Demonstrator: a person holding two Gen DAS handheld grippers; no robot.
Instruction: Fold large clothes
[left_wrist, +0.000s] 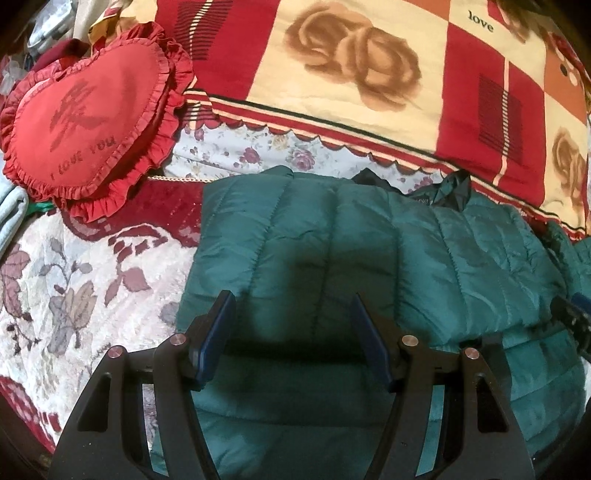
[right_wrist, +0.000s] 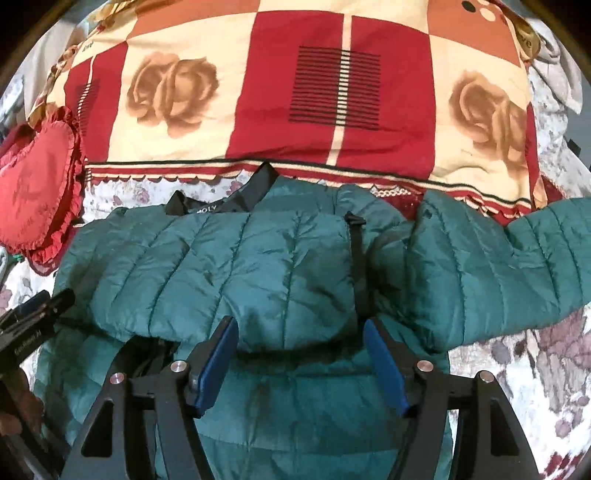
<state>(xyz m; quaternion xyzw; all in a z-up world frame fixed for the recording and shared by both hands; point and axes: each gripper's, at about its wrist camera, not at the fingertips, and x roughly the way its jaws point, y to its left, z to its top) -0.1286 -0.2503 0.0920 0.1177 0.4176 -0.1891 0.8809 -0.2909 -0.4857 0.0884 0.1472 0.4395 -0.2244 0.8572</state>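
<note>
A teal quilted puffer jacket (left_wrist: 332, 236) lies on the bed, its upper part folded down over the lower part; it also shows in the right wrist view (right_wrist: 236, 258). One sleeve (right_wrist: 517, 258) stretches out to the right. Black lining with a label (right_wrist: 207, 206) shows at the collar. My left gripper (left_wrist: 293, 306) is open and empty, just above the jacket's left half. My right gripper (right_wrist: 301, 332) is open and empty, over the folded edge near a black strap (right_wrist: 356, 258). The right gripper's tip (left_wrist: 572, 314) shows at the left view's right edge, the left gripper (right_wrist: 33, 317) at the right view's left edge.
A red heart-shaped frilled cushion (left_wrist: 85, 114) lies at the left, also seen in the right wrist view (right_wrist: 33, 199). A folded red and cream rose-print quilt (left_wrist: 369, 66) lies behind the jacket. A floral bedspread (left_wrist: 74, 288) covers the bed around the jacket.
</note>
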